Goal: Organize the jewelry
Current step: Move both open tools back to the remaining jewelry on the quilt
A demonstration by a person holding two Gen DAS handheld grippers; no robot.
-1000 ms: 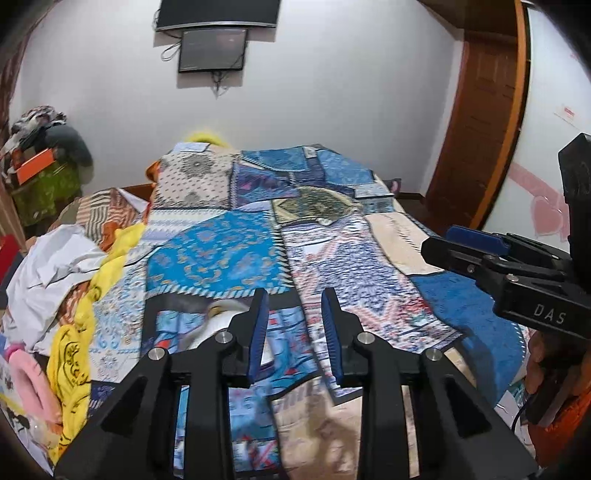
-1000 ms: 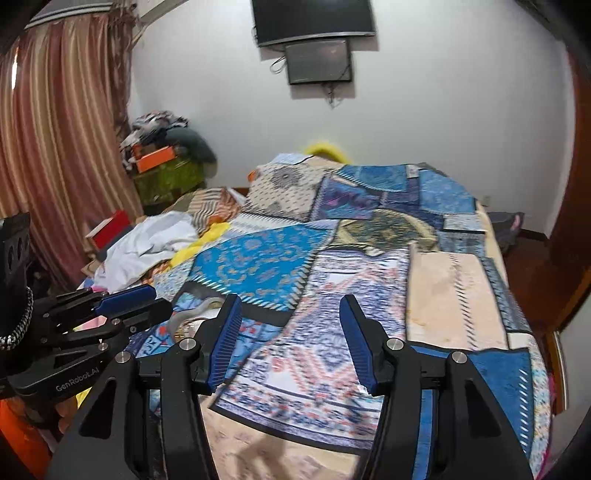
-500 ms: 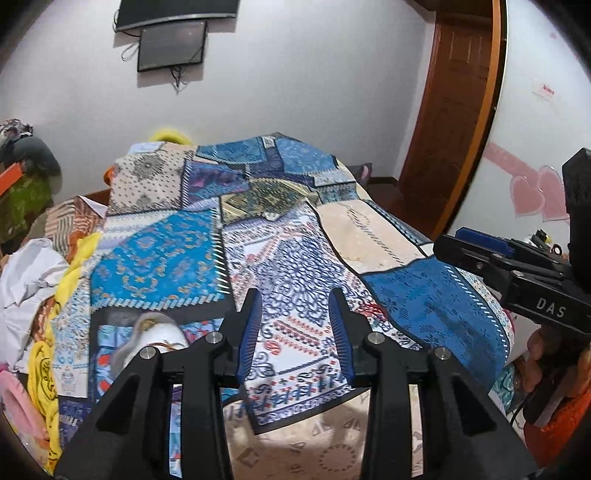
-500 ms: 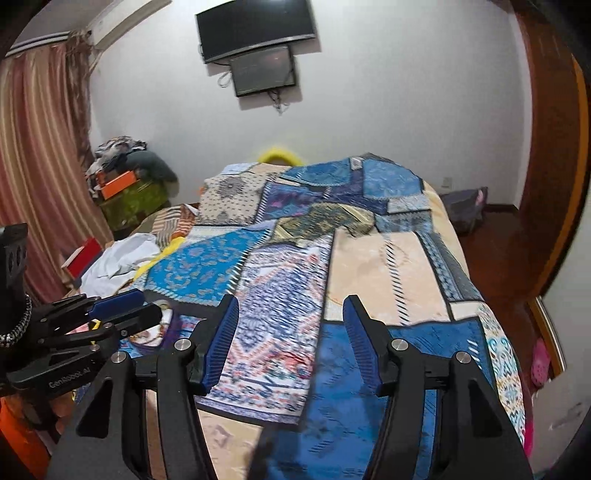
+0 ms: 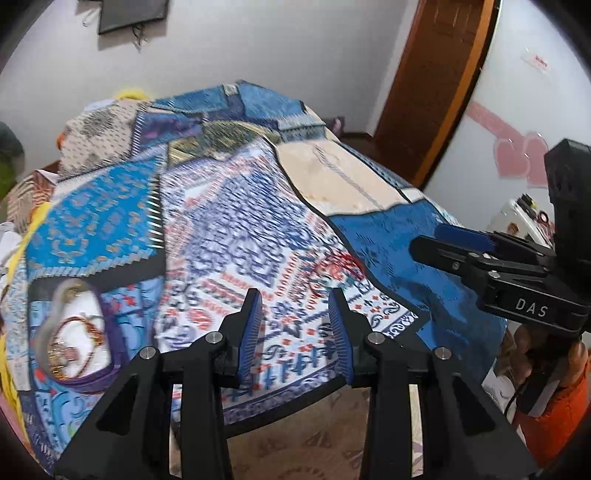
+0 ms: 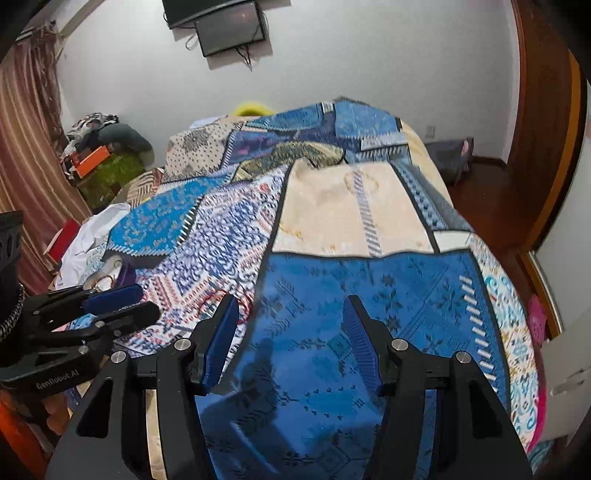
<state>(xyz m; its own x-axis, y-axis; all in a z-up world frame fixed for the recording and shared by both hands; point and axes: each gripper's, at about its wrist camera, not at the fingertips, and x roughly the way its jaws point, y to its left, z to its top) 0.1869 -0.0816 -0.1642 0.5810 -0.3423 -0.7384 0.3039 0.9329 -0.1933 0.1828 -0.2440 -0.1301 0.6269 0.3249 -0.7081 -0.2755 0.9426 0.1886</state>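
A white open case with a purple edge lies on the bed at the left and holds bracelets or chains; it is blurred. A red necklace lies loose on the patterned quilt. My left gripper is open and empty, above the quilt a little short of the red necklace. My right gripper is open and empty over the blue patch. The red necklace shows just left of its left finger, and the case farther left.
A patchwork quilt covers the bed. Clothes are piled along its left side. A wooden door stands at the right. A white box with small items sits at the far right. A screen hangs on the back wall.
Both grippers have swung to the right across the bed. The case has moved from the centre to the left of the left wrist view. Both stay open.
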